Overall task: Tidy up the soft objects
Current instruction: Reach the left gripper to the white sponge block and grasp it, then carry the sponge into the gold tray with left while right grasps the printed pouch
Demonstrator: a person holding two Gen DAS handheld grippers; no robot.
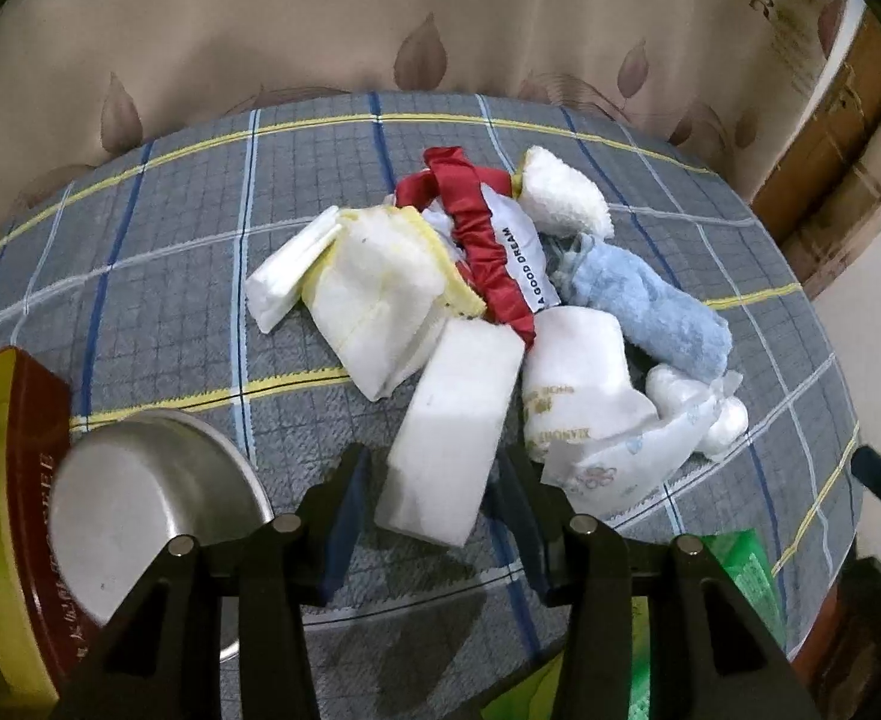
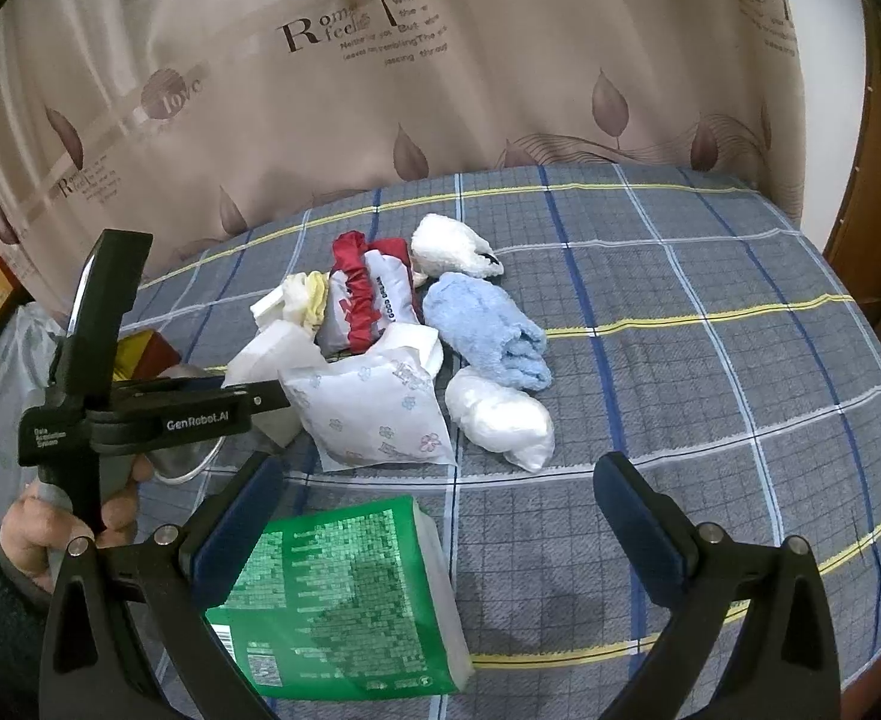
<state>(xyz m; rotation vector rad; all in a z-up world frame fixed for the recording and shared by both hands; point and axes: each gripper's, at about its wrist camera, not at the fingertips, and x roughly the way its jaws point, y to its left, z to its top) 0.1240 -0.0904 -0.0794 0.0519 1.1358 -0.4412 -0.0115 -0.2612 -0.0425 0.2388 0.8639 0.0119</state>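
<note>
A heap of soft things lies on the grey plaid cloth (image 1: 158,276). At its near end is a white foam block (image 1: 452,396), and my left gripper (image 1: 431,462) stands open around the block's near end, with a thin gap showing at each pad. Behind it are white cloths with yellow trim (image 1: 374,282), a red-and-white pouch (image 1: 494,252), a blue towel (image 1: 644,306), a white fluffy towel (image 1: 566,192) and a flower-print tissue pack (image 2: 374,408). My right gripper (image 2: 440,510) hangs open and wide over the cloth. A green tissue pack (image 2: 344,600) lies against its left finger.
A steel bowl (image 1: 146,510) and a red-and-gold box (image 1: 2,480) sit left of the left gripper. A plastic-wrapped white bundle (image 2: 500,414) lies right of the heap. A hand (image 2: 50,528) holds the left gripper's handle. A leaf-print curtain (image 2: 500,60) hangs behind.
</note>
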